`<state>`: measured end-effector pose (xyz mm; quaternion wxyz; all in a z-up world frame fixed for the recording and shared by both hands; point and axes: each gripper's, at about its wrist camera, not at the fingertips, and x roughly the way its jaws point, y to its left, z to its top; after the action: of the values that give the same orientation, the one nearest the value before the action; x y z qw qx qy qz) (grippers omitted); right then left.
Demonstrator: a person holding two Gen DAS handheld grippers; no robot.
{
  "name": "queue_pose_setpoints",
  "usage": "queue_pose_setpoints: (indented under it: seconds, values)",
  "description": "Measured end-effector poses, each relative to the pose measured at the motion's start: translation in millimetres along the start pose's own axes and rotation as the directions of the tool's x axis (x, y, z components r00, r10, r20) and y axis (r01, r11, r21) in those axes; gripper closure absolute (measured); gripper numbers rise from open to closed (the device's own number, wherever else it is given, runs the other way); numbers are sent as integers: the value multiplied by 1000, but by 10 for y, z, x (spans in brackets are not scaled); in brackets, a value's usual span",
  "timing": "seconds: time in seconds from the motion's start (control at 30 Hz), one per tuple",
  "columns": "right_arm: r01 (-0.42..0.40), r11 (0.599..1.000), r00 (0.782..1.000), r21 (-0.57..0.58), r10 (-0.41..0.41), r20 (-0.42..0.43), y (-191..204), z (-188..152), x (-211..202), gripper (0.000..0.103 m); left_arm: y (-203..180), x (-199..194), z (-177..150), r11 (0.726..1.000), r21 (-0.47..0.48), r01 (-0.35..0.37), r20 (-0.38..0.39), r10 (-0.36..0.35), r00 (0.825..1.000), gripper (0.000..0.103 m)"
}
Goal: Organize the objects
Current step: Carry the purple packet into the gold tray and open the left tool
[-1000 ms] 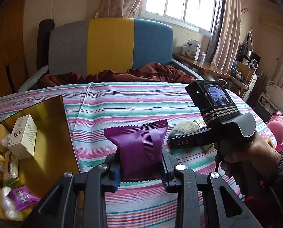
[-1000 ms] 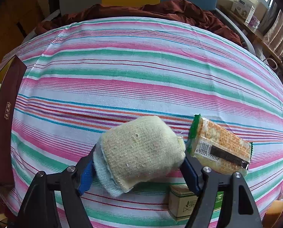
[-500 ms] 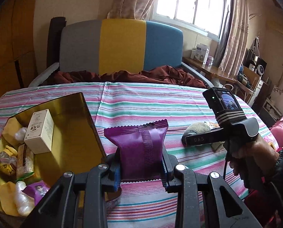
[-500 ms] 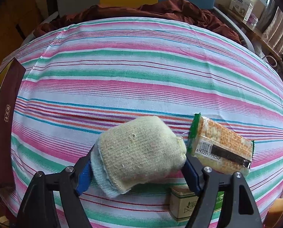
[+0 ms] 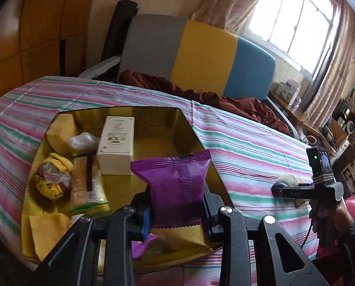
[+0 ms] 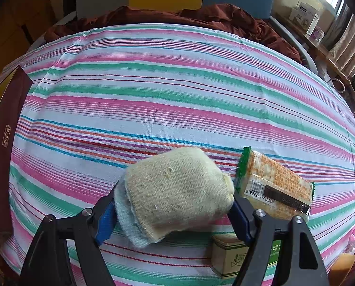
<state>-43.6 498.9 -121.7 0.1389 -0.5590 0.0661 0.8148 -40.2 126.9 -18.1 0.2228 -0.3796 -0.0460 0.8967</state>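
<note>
L gripper (image 5: 177, 211) clamped on purple packet (image 5: 177, 188) above gold box (image 5: 158, 119); R gripper (image 6: 172, 211) clamped on rolled cloth (image 6: 177, 190).

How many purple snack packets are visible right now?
2. One purple packet is clamped in the left tool over the gold box; another purple packet lies inside, partly hidden. More may be covered.

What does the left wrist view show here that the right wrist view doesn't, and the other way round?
Only the left wrist view: the purple packet clamped in the left gripper over the gold box, with the white carton and snacks inside.

Only the right wrist view: the cracker pack and the green-labelled carton on the cloth.

Both: the striped cloth, and the rolled knit cloth held in the right gripper.
</note>
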Motion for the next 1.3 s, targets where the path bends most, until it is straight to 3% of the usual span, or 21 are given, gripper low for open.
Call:
queue_pose_setpoints:
  seconds: [0.23,0.33,0.5,0.7,1.0,1.1,1.23,1.3]
  values:
    - [59,996,998,-63,-57,26,159,-45,-82,24,791,-128,-30,989,-137,-54,-17,52,999,70]
    - [63,996,998,-69,-61,28,154,-62,-84,24,950,-105,-68,982,-182,-57,-38,51,998,70]
    - [66,995,998,-74,-64,30,190,-104,-155,24,931,25,-60,970,-242,25,-74,-44,996,70]
    - [70,994,997,-79,-68,32,195,-118,-169,24,630,231,55,987,-158,33,-94,-49,994,70]
    - [76,993,997,-85,-73,35,213,-144,-183,24,478,649,14,996,-56,-70,-207,57,977,70]
    - [76,993,997,-87,-73,36,202,-136,-172,24,496,702,-46,993,-35,-108,-223,98,970,55]
    - [76,993,997,-87,-73,35,200,-140,-178,24,525,676,-109,993,-31,-112,-202,103,974,36]
    - [75,993,997,-87,-73,35,191,-128,-177,24,516,641,-133,993,-22,-120,-180,114,977,36]
